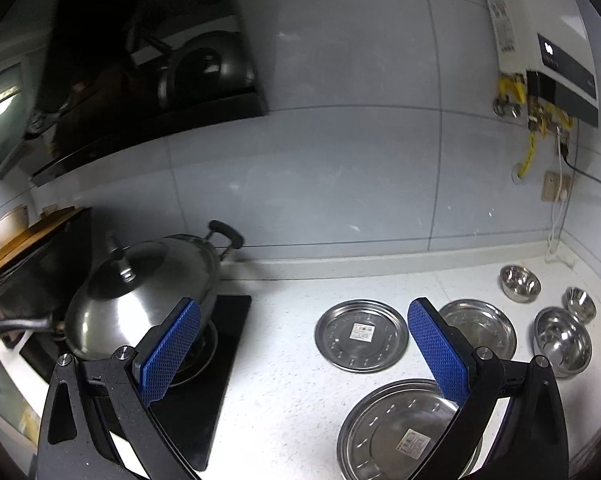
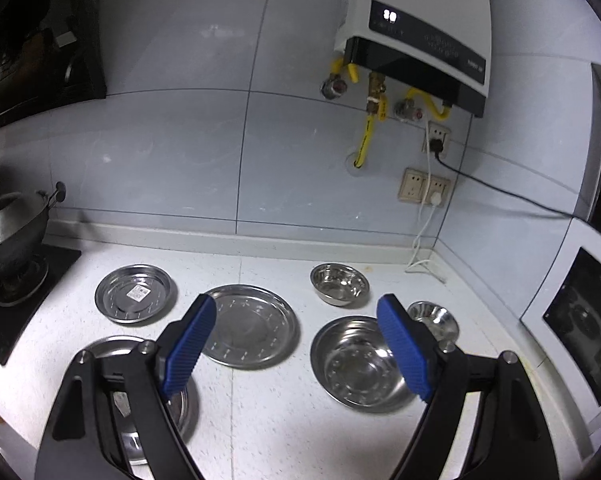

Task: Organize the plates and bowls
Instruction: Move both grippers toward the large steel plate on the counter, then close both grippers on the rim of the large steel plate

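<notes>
Nearest the lens, the right gripper (image 2: pixel 296 344) is held wide open and empty above the speckled white counter (image 2: pixel 272 412); the left gripper (image 1: pixel 304 344) is likewise spread with nothing held. Just beyond the right gripper's blue ribbed pads (image 2: pixel 404 352), the large steel bowl (image 2: pixel 360 364) is seen, round and glossy, so the right gripper is judged nearer. Left of that bowl lies the flat plate (image 2: pixel 252 326); behind the bowl stand the medium bowl (image 2: pixel 339 283) and small bowl (image 2: pixel 436 320).

Around the large steel bowl (image 2: pixel 360 362), bare white speckled table (image 2: pixel 268 420) lies open to my near side. Just beyond it, a small steel bowl (image 2: pixel 434 320) and a medium steel bowl (image 2: pixel 339 283) crowd the corner. Left of it, a wide flat steel plate (image 2: pixel 252 325) blocks the way.
</notes>
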### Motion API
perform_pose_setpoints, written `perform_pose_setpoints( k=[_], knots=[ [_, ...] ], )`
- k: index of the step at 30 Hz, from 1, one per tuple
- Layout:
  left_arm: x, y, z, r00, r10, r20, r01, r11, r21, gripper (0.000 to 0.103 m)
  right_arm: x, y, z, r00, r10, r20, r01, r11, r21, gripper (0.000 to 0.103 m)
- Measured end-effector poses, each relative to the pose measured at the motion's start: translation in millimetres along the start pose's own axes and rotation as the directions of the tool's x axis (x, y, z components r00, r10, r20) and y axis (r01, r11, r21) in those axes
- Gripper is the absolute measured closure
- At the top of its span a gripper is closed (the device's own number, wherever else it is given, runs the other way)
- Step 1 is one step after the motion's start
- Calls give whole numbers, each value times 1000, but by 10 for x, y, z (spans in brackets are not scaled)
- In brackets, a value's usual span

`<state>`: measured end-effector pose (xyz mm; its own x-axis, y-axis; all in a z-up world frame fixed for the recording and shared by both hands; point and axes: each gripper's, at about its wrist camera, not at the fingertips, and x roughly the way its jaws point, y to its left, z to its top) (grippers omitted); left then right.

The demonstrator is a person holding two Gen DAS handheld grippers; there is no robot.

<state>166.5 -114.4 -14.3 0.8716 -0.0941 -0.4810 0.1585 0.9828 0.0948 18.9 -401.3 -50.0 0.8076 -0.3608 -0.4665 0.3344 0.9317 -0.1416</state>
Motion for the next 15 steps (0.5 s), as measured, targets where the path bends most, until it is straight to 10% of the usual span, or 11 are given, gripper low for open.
perform_pose_setpoints(
  k=[15],
  knots=[
    [730, -57, 51, 985, -129, -115, 137, 988, 67, 1, 486, 720, -141, 985, 12, -170, -8, 1000, 25, 20]
  ],
)
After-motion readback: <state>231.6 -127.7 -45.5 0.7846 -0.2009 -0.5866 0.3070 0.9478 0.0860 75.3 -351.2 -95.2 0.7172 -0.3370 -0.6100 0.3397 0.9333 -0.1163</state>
